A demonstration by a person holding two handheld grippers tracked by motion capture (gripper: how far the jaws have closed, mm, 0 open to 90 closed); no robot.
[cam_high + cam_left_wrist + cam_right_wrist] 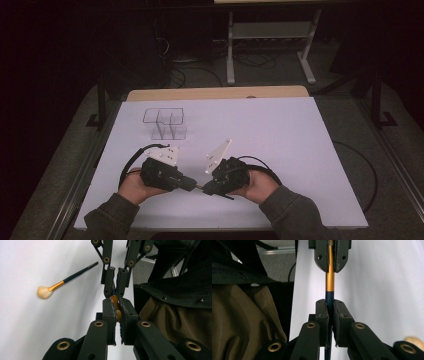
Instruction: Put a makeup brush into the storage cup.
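Observation:
A makeup brush (330, 281) with a gold ferrule and a dark blue handle is held level between my two grippers, which face each other near the table's front edge. My left gripper (116, 312) is shut on the gold ferrule. My right gripper (329, 312) is shut on the dark handle just behind it. In the high view the left gripper (191, 184) and right gripper (205, 189) almost touch tip to tip. A second brush (65, 280), with a fluffy cream head, lies loose on the white table.
A clear divided organiser box (165, 124) stands on the white table top (280, 135) at the back left. Black cables (131, 162) loop from both grippers. A brown sleeve (175, 320) is close beside the jaws.

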